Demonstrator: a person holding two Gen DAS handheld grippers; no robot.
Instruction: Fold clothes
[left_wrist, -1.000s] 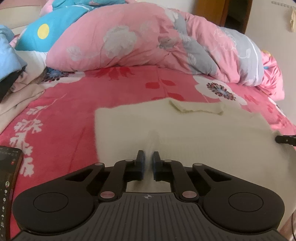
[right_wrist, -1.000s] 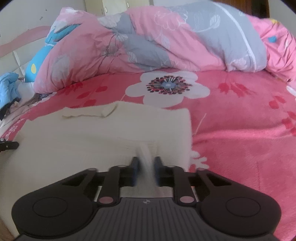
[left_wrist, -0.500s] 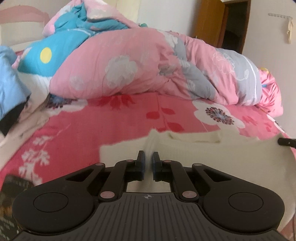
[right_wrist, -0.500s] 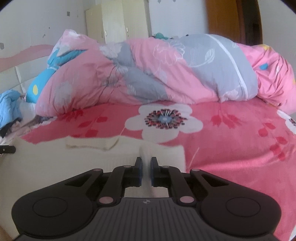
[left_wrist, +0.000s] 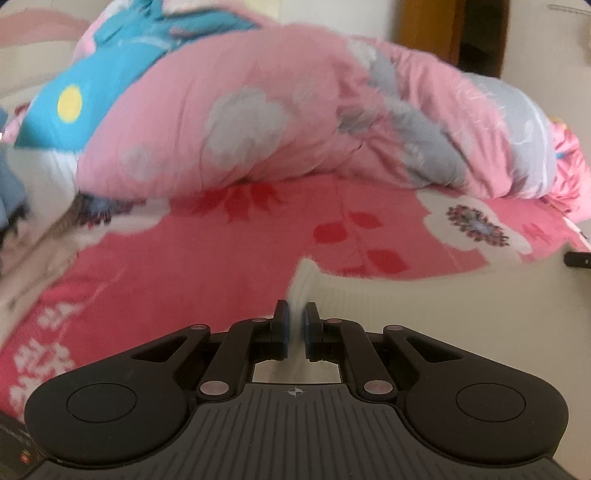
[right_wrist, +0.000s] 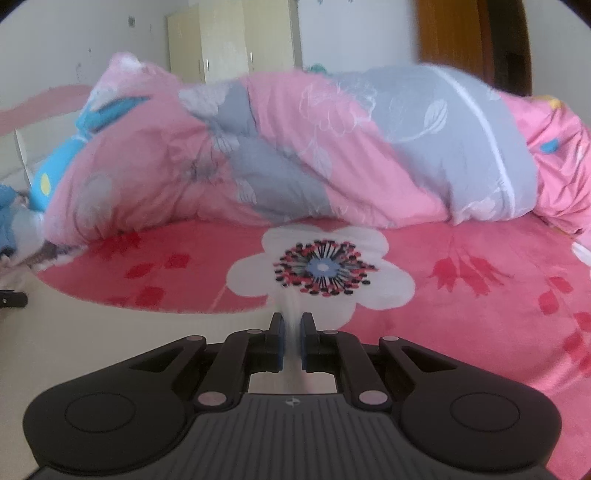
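cream garment (left_wrist: 443, 314) in both tools

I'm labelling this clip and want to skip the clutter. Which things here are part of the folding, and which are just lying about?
Part of the folding:
- cream garment
- left gripper, shut on its edge
- right gripper, shut on the same edge
- pink floral bed sheet, the work surface

Lying about:
- rolled pink and grey quilt
- blue pillow
- cupboard
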